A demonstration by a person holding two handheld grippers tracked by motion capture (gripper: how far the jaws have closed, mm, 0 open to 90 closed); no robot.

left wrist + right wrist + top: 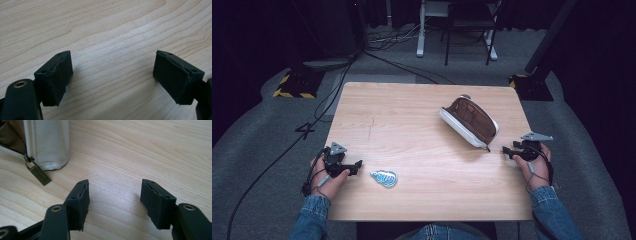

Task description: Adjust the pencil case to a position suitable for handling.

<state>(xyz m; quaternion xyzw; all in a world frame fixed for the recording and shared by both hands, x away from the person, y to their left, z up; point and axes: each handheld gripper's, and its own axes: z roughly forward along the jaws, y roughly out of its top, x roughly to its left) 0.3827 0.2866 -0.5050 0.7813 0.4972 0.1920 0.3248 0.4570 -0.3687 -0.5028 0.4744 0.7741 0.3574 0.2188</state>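
A white pouch (468, 121) with a brown lining lies unzipped at the right middle of the wooden table (422, 150); its corner (47, 145) and brass zip pull (38, 173) appear in the right gripper view. A small blue-and-white packet (384, 177) lies near the front left. My left gripper (357, 167) rests at the table's left edge, just left of the packet, jaws open over bare wood (112, 75). At the right edge my right gripper (506, 151) stands open, a short way from the pouch's near corner, nothing between its pads (113, 200).
Cables (327, 95) run over the grey floor left of the table. A white-legged desk and a chair (462, 25) stand beyond the far edge. Black stands with striped bases (294, 82) sit at both far corners.
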